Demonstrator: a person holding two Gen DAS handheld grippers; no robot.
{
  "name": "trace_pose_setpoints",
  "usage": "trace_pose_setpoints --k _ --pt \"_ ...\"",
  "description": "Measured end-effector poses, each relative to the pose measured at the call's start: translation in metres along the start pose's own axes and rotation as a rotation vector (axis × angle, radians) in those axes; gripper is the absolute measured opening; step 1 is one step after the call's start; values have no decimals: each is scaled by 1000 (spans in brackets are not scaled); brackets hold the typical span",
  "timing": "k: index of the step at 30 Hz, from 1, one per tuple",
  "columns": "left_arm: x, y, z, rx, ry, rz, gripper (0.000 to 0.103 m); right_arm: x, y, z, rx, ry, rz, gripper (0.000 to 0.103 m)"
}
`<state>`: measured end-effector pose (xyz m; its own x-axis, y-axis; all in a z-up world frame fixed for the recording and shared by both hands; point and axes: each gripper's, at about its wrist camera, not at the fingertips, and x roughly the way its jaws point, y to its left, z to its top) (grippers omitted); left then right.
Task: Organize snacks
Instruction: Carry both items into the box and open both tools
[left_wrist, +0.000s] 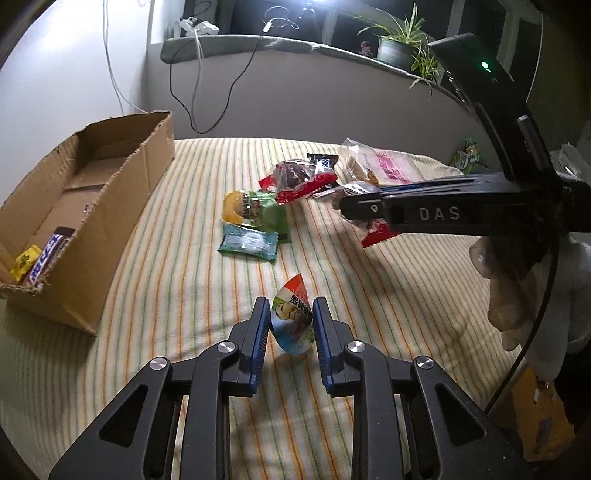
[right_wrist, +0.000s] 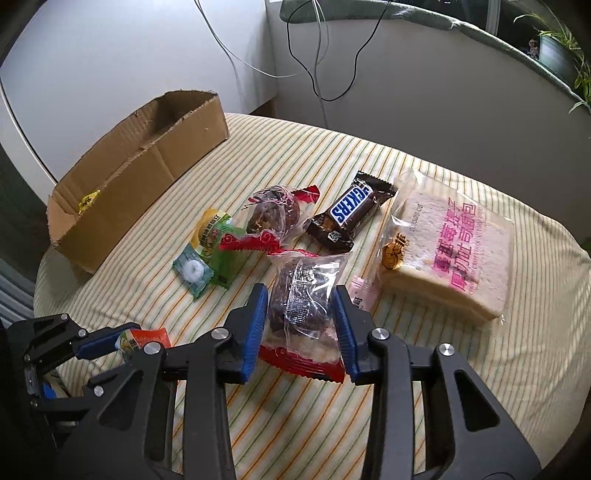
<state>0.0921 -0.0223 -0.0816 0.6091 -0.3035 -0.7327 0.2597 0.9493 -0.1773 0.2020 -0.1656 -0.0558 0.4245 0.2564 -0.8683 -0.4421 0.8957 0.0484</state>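
**Both grippers clamped on snacks, box partly filled**

Left gripper (left_wrist: 290, 325) holds a small cone-shaped snack packet (left_wrist: 292, 320) btwn its blue pads, narrow grip, packet tip pointing up, over the striped cloth (left_wrist: 184, 288). Seen from right wrist cam, same left gripper (right_wrist: 122, 341) sits low at the left w/ the orange-green packet (right_wrist: 142, 339) pinched in it.

Right gripper (right_wrist: 301, 325) is closed on a clear-wrapped dark cake w/ red serrated ends (right_wrist: 303, 310), pads pressing both sides of the wrapper. In left wrist cam the right gripper (left_wrist: 351, 210) comes in from the right side, cake wrapper's red edge (left_wrist: 380, 234) hanging below it. Can't tell if the cake is lifted off the cloth or touching.

Cardboard box (left_wrist: 110, 206) stands at the cloth's left edge, open top. Inside at its near end: a Snickers bar (left_wrist: 46, 258) and a yellow candy (left_wrist: 25, 261) just beside it.

Still loose on the cloth, middle cluster: second Snickers bar (right_wrist: 351, 210), another clear-wrapped dark cake (right_wrist: 275, 216), green packet (right_wrist: 227, 258), teal mint packet (right_wrist: 192, 273), yellow-lidded jelly cup (right_wrist: 210, 225). Sliced bread bag w/ pink print (right_wrist: 454, 254) lies to the right, a small pink packet (right_wrist: 364, 295) touching its near-left corner.

Potted plant (left_wrist: 397, 44) on the window ledge behind.
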Motion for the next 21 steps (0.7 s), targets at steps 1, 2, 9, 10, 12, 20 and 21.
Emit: trace_pose_setpoints --k 1,2,9,10,12,20,21 --pt "-2 1 0 -4 -3 -2 22 -2 0 0 1 -3 -3 37" --pt "-4 3 0 -9 -9 -3 22 -4 1 -1 2 -8 -3 37" --pt "-23 16 7 -32 -51 1 22 -26 8 1 -17 -48 -5 37" --pt "-25 18 8 -36 -58 2 22 -29 9 2 -19 -53 -5 37" --pt "-31 23 11 -43 -75 8 22 -35 12 5 -26 -67 -2 37" --pt "-50 61 23 -88 -128 76 22 -44 37 30 -66 -114 22 37" --pt "-51 67 24 -96 -131 84 22 -44 39 33 -71 -117 26 37"
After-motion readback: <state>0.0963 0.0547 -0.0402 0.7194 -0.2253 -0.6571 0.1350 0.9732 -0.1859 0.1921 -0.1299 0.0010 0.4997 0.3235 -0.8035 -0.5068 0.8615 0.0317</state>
